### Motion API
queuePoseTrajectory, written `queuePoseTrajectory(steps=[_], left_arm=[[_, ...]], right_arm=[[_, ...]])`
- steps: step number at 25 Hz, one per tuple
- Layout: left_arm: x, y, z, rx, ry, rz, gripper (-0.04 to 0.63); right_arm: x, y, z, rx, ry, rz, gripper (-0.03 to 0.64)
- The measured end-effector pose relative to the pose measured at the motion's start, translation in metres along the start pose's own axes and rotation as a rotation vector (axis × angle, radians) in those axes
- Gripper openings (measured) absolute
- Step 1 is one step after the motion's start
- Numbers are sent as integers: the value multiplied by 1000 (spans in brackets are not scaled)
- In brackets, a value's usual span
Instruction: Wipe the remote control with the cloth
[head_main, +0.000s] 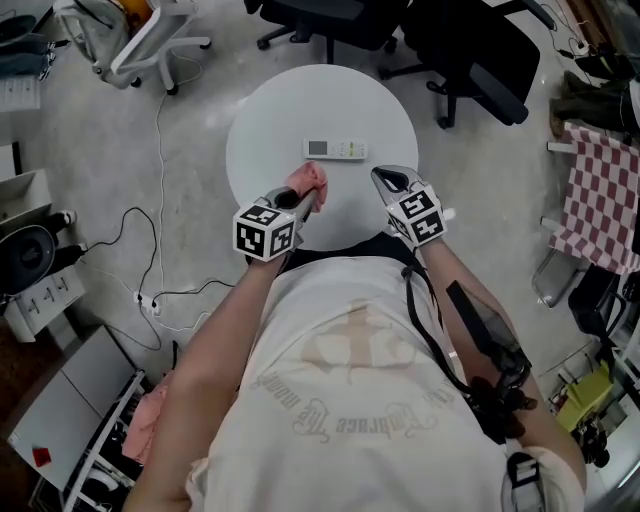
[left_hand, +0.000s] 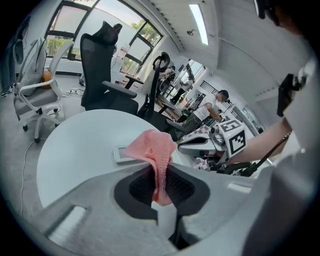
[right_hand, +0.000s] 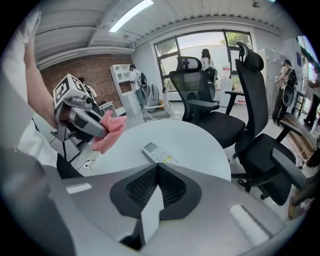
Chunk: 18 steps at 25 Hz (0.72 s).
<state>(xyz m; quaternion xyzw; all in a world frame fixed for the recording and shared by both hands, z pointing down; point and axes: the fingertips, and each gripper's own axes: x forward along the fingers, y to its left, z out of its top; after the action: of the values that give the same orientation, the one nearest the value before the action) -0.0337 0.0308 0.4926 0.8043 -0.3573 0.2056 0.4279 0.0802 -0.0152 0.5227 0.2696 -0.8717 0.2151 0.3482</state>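
A slim white rectangular remote control (head_main: 335, 149) lies flat near the middle of the round white table (head_main: 260, 120), lengthwise across the head view, and neither tool touches it. The left gripper (head_main: 306, 198) has its jaws clamped on a crumpled pink terry cloth (head_main: 308, 180). The cloth bunches out ahead of the tips (a strip of it also hangs back between the black pads) and sits over the near part of the table, just short of the remote's left end. The right gripper (head_main: 382, 177) has its jaws pressed together with nothing between them. It points down over the table's near right part, close to the remote's right end but apart from it. Black office chairs (head_main: 470, 50) stand beyond the table on the grey floor (head_main: 120, 150).
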Motion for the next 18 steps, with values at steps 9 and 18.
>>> queuePoseTrajectory(steps=[9, 18], left_arm=[[55, 0, 12, 21, 120, -26, 28], [109, 6, 32, 7, 196, -34, 28]], right_arm=[[29, -18, -11, -178, 103, 71, 34], [64, -31, -22, -369, 205, 155, 198]])
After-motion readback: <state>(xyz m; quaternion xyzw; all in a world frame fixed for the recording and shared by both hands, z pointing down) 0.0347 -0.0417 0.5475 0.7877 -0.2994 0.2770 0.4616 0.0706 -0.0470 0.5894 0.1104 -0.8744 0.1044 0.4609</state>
